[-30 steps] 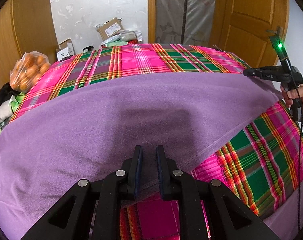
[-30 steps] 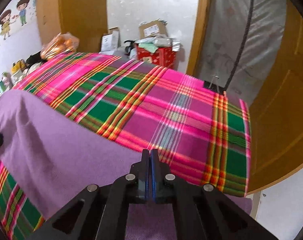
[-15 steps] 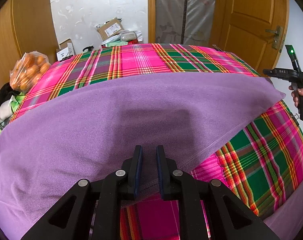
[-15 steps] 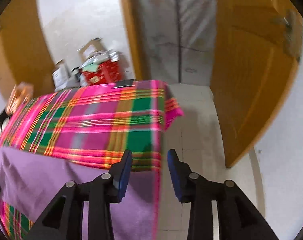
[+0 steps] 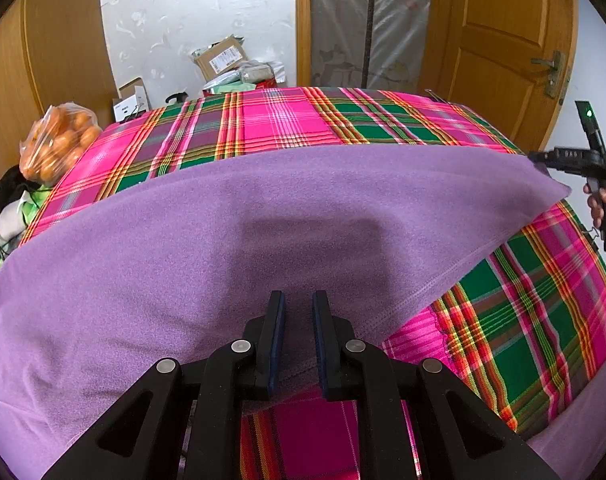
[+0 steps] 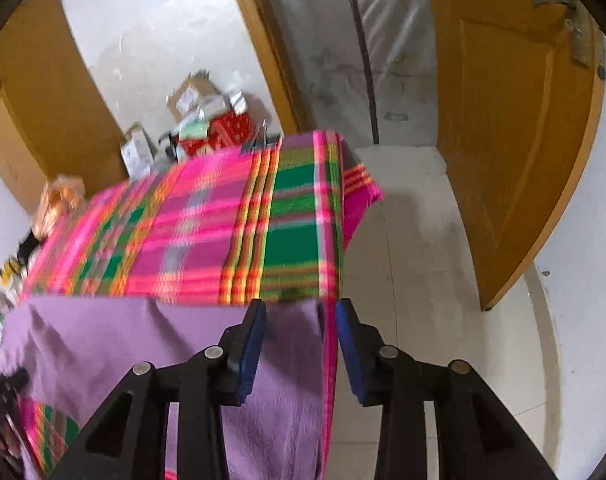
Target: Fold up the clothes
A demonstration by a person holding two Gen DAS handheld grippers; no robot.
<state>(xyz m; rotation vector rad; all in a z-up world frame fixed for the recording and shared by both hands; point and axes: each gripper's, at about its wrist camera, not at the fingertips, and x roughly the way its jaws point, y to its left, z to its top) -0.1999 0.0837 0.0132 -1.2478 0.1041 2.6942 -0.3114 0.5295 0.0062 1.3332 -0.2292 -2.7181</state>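
Plaid-covered tabletop [image 5: 287, 120] fills the room's middle, pink and green cloth hanging over the edges. Purple garment [image 5: 263, 216] lies spread flat across the near half, its far fold edge running straight across the tabletop and its right corner reaching the tabletop's right edge.

Left hand-held gripper [image 5: 297, 336] sits low at the garment's near hem, jaws nearly together with purple fabric pinched between the pads: it has the hem. Right hand-held gripper [image 6: 301, 344] is at the right end of the garment, over the tabletop's edge, jaws part open; they have just been closing, and a strip of purple fabric lies between the pads, but the pads don't press on it. In the left view its tip just meets that corner.

Step, as I read it: mid-fold, left side anchored, right side regrasping the corner. Next move calls for the right jaws to close on the corner layers, then both hands lift and carry together so the fold line stays straight.

Bag of oranges [image 5: 59, 142] at the far left, cardboard boxes [image 5: 221, 56] behind, well apart from the work.
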